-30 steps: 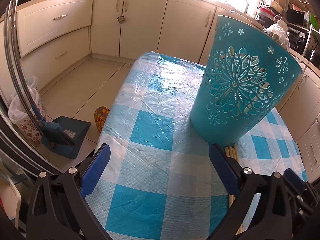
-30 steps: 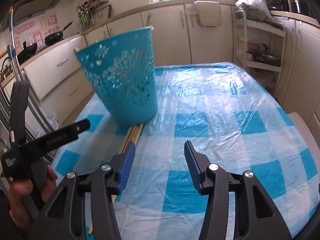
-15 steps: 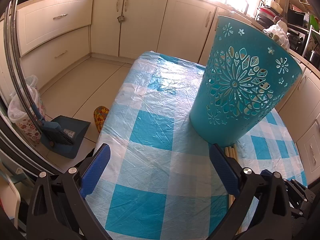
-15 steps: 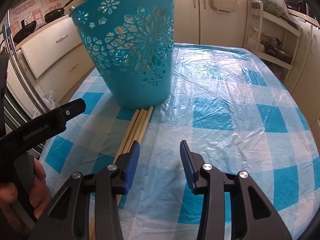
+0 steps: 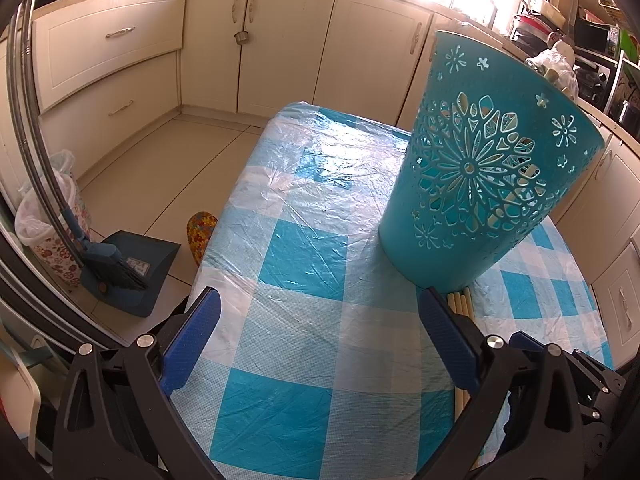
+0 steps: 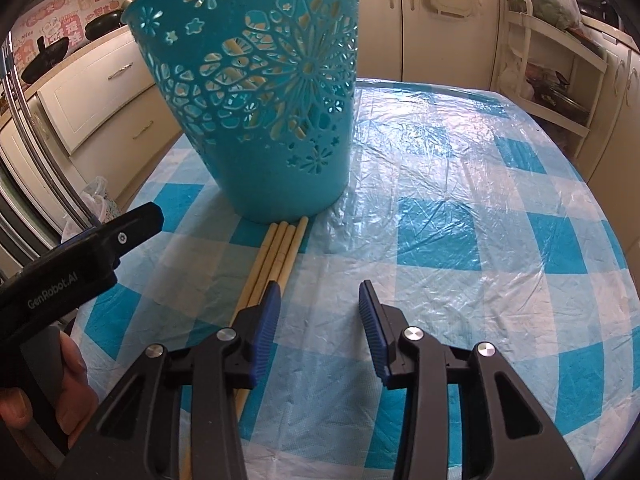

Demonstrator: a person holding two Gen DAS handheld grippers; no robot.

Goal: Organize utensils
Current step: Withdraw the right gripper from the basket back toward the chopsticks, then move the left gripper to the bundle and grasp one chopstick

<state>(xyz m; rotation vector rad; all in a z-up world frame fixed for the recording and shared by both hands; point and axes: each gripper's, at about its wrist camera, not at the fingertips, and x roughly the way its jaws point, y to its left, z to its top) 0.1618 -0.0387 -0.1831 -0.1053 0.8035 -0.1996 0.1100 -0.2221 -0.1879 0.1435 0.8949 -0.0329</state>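
A teal cut-out basket (image 6: 260, 92) stands upright on the blue-and-white checked table (image 6: 460, 184); it also shows in the left wrist view (image 5: 480, 168). Several pale wooden sticks (image 6: 276, 256) lie side by side on the cloth, their far ends touching the basket's base; their tips show in the left wrist view (image 5: 460, 302). My right gripper (image 6: 318, 300) is open and empty, low over the table, its left finger over the sticks. My left gripper (image 5: 320, 312) is open wide and empty, over the table's left part; its body shows in the right wrist view (image 6: 72, 256).
The table's left edge drops to a tiled floor with a blue dustpan and brush (image 5: 124, 268) and a lined bin (image 5: 48, 220). Cream cabinets (image 5: 280, 40) run behind. A white shelf rack (image 6: 552, 80) stands past the table's far right.
My right gripper has moved forward and down toward the basket and sticks, which now look larger and nearer. My left gripper has hardly moved.
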